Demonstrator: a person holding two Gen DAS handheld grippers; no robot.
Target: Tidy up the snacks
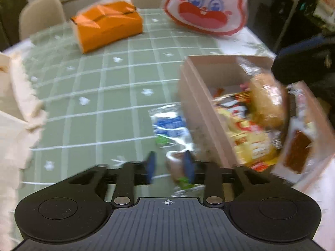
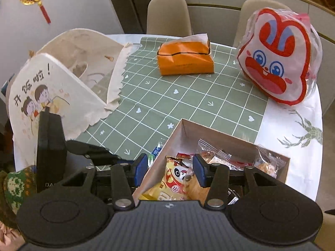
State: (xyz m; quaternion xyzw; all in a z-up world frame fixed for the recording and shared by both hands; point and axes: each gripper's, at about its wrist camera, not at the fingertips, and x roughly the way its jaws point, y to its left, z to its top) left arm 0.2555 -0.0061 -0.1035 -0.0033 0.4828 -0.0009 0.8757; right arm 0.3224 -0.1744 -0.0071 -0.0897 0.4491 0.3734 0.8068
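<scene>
A brown cardboard box [image 1: 201, 96] holds several snack packets, among them a yellow packet [image 1: 249, 138] and a wrapped bun [image 1: 268, 100]. It also shows in the right wrist view [image 2: 180, 133] with a yellow panda packet [image 2: 169, 184]. A clear packet with blue print [image 1: 169, 125] lies on the green cloth left of the box. My left gripper [image 1: 170, 166] is open just above that packet's near end, its fingers apart either side of it. My right gripper [image 2: 169, 169] is open over the box's near left wall, empty. The left wrist view is blurred.
An orange tissue pack [image 2: 185, 59] lies at the far middle of the green checked cloth [image 2: 188, 96]. A rabbit-face bag [image 2: 278, 58] stands at the far right. A cream cartoon food cover [image 2: 54, 87] stands at the left. Chairs are behind the table.
</scene>
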